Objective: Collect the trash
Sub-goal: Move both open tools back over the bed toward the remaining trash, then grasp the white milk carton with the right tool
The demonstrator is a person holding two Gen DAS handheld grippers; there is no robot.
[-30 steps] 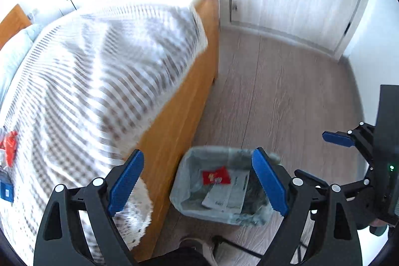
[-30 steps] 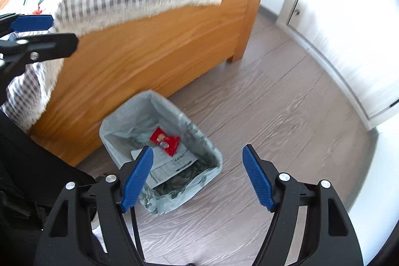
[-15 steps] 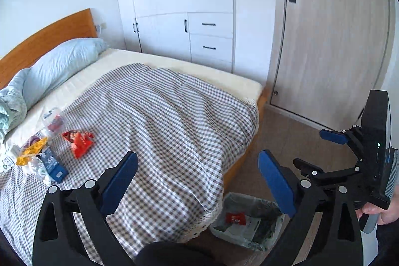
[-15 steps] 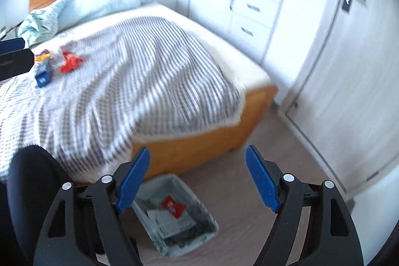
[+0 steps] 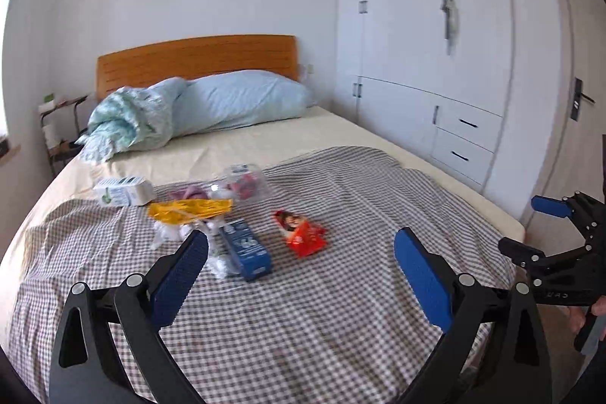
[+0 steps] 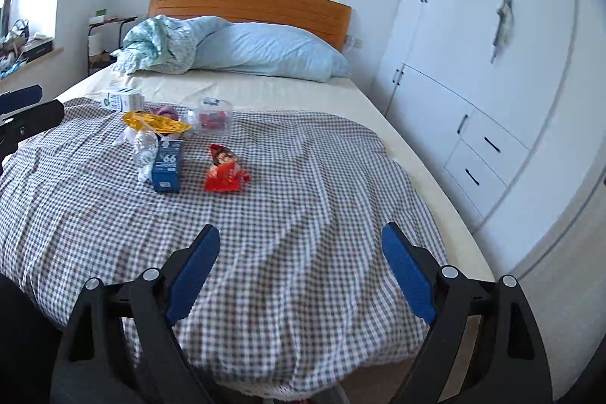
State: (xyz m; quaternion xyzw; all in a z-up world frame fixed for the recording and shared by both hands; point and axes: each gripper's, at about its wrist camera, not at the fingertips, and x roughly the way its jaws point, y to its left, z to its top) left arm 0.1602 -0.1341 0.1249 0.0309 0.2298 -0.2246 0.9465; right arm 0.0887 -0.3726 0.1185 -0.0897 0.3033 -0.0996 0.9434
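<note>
Both your grippers hang empty over the foot of the bed, the trash ahead toward the headboard.

The checked blanket (image 5: pixel 341 290) carries the pile, all of it on the headboard side of your left gripper (image 5: pixel 301 275), whose jaws stand wide with nothing between them. Your right gripper (image 6: pixel 301 269) is empty too, its jaws opening, and sits farther from the pile, so your left hand looks nearer. The blue carton (image 5: pixel 246 248) lies with its long axis running toward the headboard, just beyond the left gripper's left finger; the red wrapper (image 5: pixel 303 233) lies just beside it. The right view shows the bed's foot edge; the left view does not.
</note>
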